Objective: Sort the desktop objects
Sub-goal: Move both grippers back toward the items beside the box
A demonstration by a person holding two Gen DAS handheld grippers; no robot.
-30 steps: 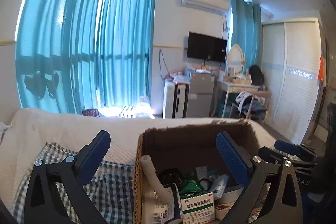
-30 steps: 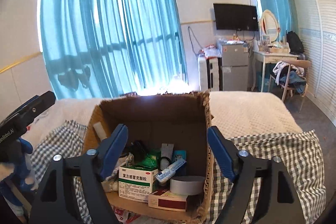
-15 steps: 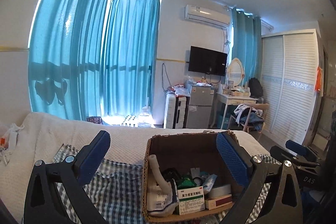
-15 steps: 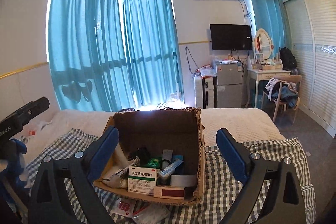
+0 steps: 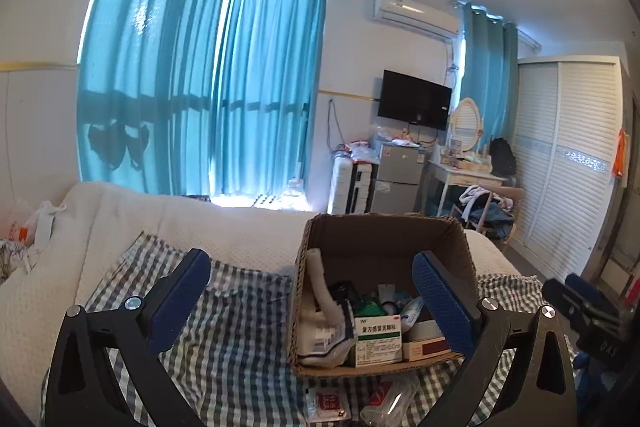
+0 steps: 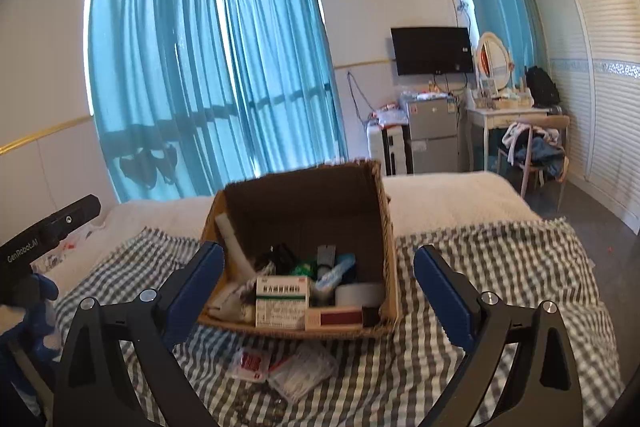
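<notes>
Blue curtains [image 6: 208, 87] back a bed covered with a checked cloth [image 6: 500, 267]. Left gripper [image 5: 312, 299] hangs above the cloth with jaws spread wide, holding nothing; right gripper [image 6: 318, 291] is likewise wide apart and empty. Cardboard box [image 6: 384, 227] sits mid-cloth, open-topped, front wall low. Contents: 1 green-and-white medicine box [image 6: 282, 301] upright at the front, 1 red-and-white carton [image 6: 334, 319] beside it, a grey tape roll [image 6: 358, 294], a white tube [image 6: 234, 243] leaning in the left corner. 2 packets [image 6: 280, 367] lie on the cloth just before the box's front edge. Bare cloth extends to the right edge.
</notes>
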